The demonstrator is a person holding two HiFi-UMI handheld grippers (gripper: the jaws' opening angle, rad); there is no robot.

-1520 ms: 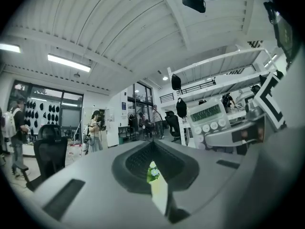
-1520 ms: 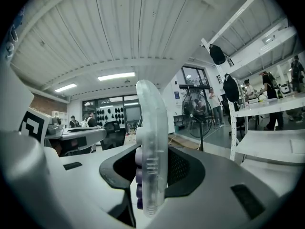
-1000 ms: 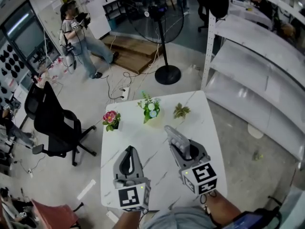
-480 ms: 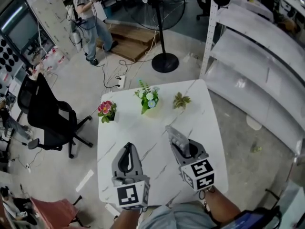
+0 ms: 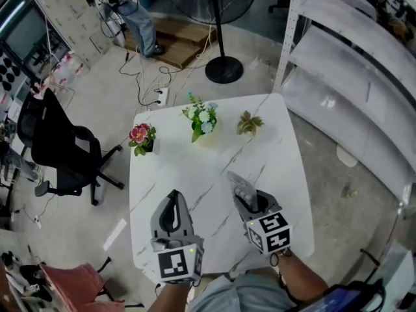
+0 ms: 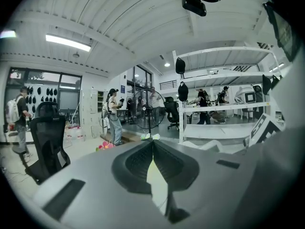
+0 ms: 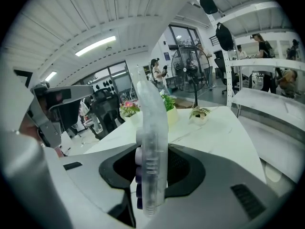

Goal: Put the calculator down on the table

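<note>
Holding the calculator [image 5: 239, 186] on edge in my right gripper [image 5: 250, 203]. Head view: it hangs over the white table [image 5: 195, 168], near side, potted plants [image 5: 200, 119] well beyond. The left gripper [image 5: 173, 197] is alongside.

Left gripper view: jaws together, nothing between them.

Right gripper view: jaws partway apart, clamped on the calculator [image 7: 151, 128], which stands upright and pokes out past them.

Risk: if I release it while it is edge-up or still off the tabletop, it will topple and clatter.

Looks: slim, clear plastic case, purple keys showing on one face.
</note>
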